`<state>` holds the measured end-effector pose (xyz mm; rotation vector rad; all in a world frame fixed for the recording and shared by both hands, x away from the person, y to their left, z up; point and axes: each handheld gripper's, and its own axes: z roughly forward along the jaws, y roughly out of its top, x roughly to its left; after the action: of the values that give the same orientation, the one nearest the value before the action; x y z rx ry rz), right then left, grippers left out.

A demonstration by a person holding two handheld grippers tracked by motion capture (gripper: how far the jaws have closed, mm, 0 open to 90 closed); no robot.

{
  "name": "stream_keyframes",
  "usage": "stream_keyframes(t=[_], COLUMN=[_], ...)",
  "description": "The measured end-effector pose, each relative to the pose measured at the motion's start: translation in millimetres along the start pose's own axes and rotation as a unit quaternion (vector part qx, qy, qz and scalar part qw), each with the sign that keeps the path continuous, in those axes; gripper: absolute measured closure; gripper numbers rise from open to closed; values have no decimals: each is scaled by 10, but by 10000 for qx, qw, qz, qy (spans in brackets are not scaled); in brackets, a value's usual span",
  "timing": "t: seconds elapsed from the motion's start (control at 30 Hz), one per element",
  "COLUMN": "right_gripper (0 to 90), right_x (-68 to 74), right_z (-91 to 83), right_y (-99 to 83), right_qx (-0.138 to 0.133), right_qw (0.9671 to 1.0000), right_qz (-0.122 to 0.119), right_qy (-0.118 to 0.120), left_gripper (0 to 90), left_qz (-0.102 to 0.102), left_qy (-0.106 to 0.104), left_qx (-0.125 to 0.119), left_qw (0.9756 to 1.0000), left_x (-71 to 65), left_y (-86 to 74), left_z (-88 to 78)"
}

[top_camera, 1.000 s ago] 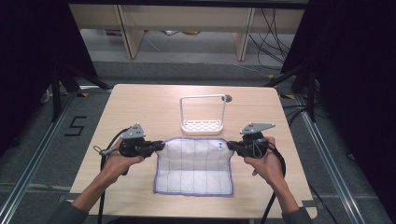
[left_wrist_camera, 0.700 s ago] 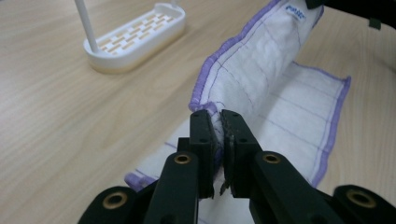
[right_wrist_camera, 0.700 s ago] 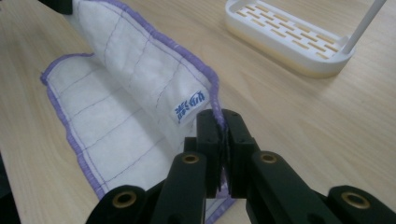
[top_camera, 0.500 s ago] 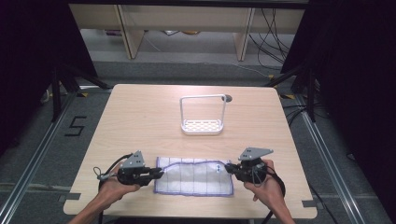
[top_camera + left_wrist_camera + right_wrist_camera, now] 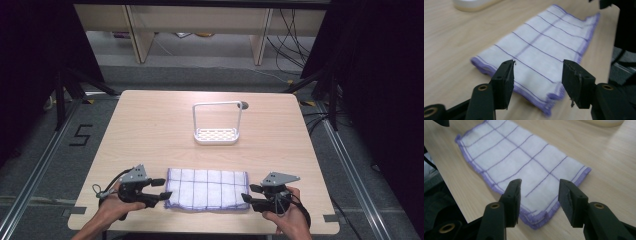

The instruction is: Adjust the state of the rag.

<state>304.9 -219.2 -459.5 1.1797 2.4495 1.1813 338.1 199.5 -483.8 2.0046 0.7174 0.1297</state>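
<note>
Two gaping grippers beside folded cloth (image 5: 207,188)

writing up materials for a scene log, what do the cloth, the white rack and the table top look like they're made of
Cloth: soft woven fabric, probably cotton; white with purple grid lines and a stitched purple edge, folded in layers.
White rack: looks like matte plastic or coated metal, with a perforated base and thin hoop handle; can't tell which.
Table top: light wood-grain surface, likely laminate, smooth and matte.

left tongs (image 5: 161,190) jaws apart, right tongs (image 5: 250,193) jaws apart, facing inward
</note>
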Motion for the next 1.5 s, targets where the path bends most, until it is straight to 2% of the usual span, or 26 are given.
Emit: stream_keyframes(t=[0.03, 0.07, 0.13, 0.17, 0.2, 0.27, 0.3, 0.37, 0.4, 0.47, 0.5, 0.6, 0.77, 0.8, 0.93, 0.97, 1.0, 1.1, 1.13, 1.17, 1.2, 1.27, 1.3, 1.4, 1.47, 1.5], right_gripper=[523, 499, 493, 481, 480, 481, 480, 474, 467, 462, 461, 458, 450, 445, 452, 452, 468, 540, 577, 577, 638, 665, 749, 796, 827, 842], right_x=[0, -26, 2, -19, -9, -13, -8, 16, 49, 62, 101, 137, 158, 187, 196, 196, 198, 197, 187, 187, 173, 172, 176, 173, 150, 149], right_z=[0, -29, -36, -25, 18, 48, 75, 174, 239, 259, 295, 337, 308, 294, 335, 335, 343, 351, 356, 356, 353, 354, 364, 374, 371, 378], right_y=[0, 23, 22, 21, 3, -18, -38, -95, -130, -140, -157, -176, -164, -175, -220, -220, -220, -227, -232, -232, -234, -232, -236, -239, -228, -226], right_qx=[0, -27, 48, 58, 128, 159, 227, 466, 683, 742, 939, 1012, 888, 909, 978, 978, 998, 933, 905, 905, 887, 892, 885, 826, 874, 835], right_qw=[10000, 9995, 9995, 9988, 9989, 9986, 9984, 9972, 9950, 9939, 9907, 9886, 9897, 9904, 9895, 9895, 9898, 9902, 9912, 9912, 9918, 9920, 9931, 9942, 9940, 9949], right_qz=[0, -191, -66, -223, -59, -108, -87, -115, -186, -254, -383, -514, -518, -417, -455, -455, -397, -548, -479, -479, -441, -424, -357, -323, -369, -249], right_qy=[0, -256, -321, -432, -437, -483, -509, -566, -704, -773, -905, -987, -998, -953, -961, -961, -931, -879, -844, -844, -803, -789, -680, -613, -552, -502], left_gripper=[424, 416, 415, 409, 391, 389, 385, 383, 382, 381, 381, 386, 394, 408, 475, 475, 503, 648, 684, 710, 742, 789, 813, 842, 855, 856], left_qz=[-60, -82, -130, -241, -291, -263, -311, -363, -372, -388, -384, -312, -248, -115, -134, 37, -9, 5, 82, 82, 11, 106, 118, 31, 139, 88], left_qy=[86, 149, 332, 419, 439, 502, 604, 612, 676, 662, 667, 650, 628, 586, 573, 580, 610, 646, 644, 644, 650, 626, 616, 594, 595, 586], left_qx=[-43, -27, -94, -53, 38, 84, 98, 202, 257, 298, 306, 347, 488, 624, 645, 733, 677, 620, 683, 683, 601, 700, 698, 614, 712, 663], left_qw=[9999, 9999, 9993, 9988, 9986, 9984, 9976, 9973, 9967, 9966, 9966, 9968, 9965, 9963, 9962, 9956, 9958, 9960, 9955, 9955, 9961, 9955, 9956, 9963, 9956, 9960], left_x=[48, 99, 204, 251, 348, 381, 424, 487, 521, 537, 543, 503, 489, 509, 482, 485, 468, 461, 472, 472, 463, 474, 463, 432, 435, 412], left_y=[32, 69, 135, 171, 214, 222, 228, 230, 219, 212, 207, 203, 189, 190, 175, 177, 171, 161, 150, 150, 131, 125, 108, 90, 85, 73], left_z=[13, 28, 98, 133, 230, 262, 319, 388, 436, 457, 466, 485, 557, 559, 623, 624, 638, 613, 578, 578, 579, 562, 552, 559, 537, 533])
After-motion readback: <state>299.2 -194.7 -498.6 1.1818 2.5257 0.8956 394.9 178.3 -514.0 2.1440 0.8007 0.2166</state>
